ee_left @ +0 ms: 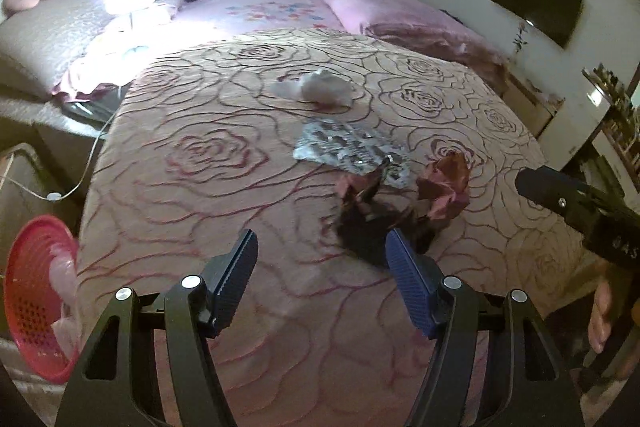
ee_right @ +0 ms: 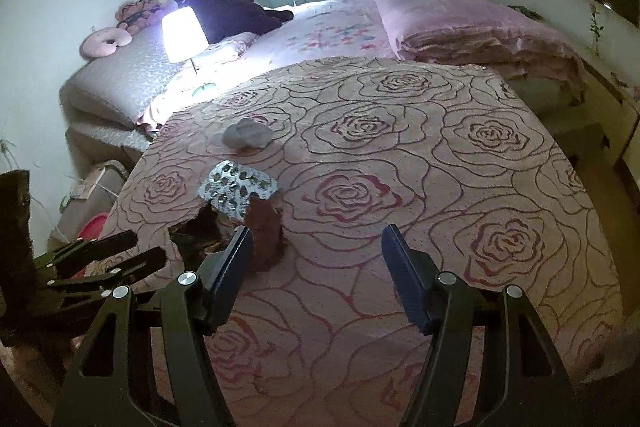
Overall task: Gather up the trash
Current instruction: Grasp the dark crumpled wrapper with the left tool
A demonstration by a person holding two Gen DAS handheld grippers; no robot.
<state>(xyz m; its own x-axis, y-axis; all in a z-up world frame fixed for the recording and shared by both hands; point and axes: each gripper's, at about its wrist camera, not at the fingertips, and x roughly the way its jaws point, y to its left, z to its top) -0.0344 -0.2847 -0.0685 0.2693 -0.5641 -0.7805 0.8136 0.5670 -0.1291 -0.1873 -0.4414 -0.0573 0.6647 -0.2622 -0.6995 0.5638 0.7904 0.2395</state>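
Both grippers hover low over a bed covered with a rose-patterned blanket (ee_left: 200,155), and both have their jaws spread wide with nothing between them. The left gripper (ee_left: 322,251) points at a dark wrapper (ee_left: 368,227) lying just ahead of its right finger. Beside that wrapper, to its right, sits a crumpled red wrapper (ee_left: 446,187), and just behind both lies a silver foil sheet (ee_left: 344,147). Farther up the blanket rests a white tissue wad (ee_left: 320,89), apart from the rest. The right gripper (ee_right: 318,245) is beside the left one, its left finger close to the red wrapper. A red basket (ee_left: 36,291) stands off the bed's left edge. A lit lamp (ee_right: 184,35) glows near the pillows.
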